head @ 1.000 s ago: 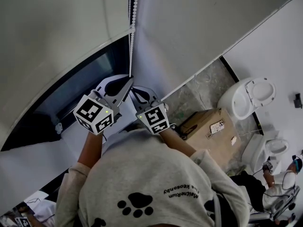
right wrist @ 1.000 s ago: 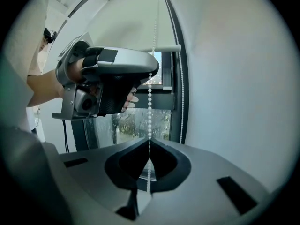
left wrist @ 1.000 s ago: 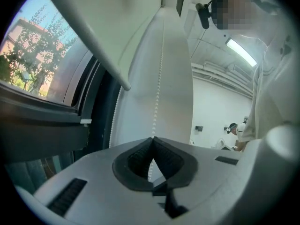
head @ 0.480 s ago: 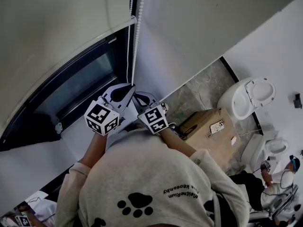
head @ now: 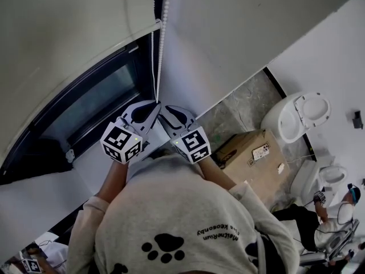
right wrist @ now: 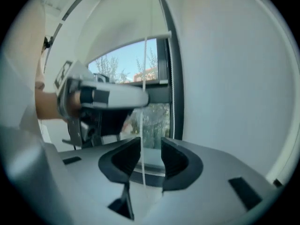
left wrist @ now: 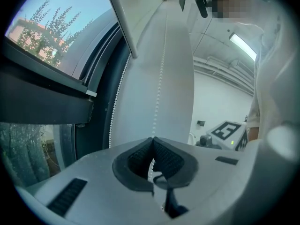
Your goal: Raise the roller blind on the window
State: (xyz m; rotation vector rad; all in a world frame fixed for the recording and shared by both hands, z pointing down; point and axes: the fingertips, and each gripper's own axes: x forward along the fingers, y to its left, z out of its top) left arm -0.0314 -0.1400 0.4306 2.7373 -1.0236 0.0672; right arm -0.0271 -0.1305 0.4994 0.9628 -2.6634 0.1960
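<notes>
One window (head: pixel 85 110), white wall (head: pixel 239 33); cardboard box (head: pixel 251 158), toilet (head: pixel 296 116) on grey floor (head: pixel 245 104).

mottled grey floor (head: pixel 246 108) — cardboard box (head: pixel 254 167) and white toilet (head: pixel 296 119) stand on it

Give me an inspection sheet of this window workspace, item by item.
Surface: marbled floor, partly covered.
Job's things: roller blind partly down over the window; bead chain hangs beside it.
Clutter: cardboard box, white toilet on the floor.
Grippers: left hand-held gripper shut on the bead chain; right hand-held gripper jaws have just been opening, chain between them, unclamped.
Cables: nothing seen.
Surroundings: white wall; another person at lower right.
</notes>
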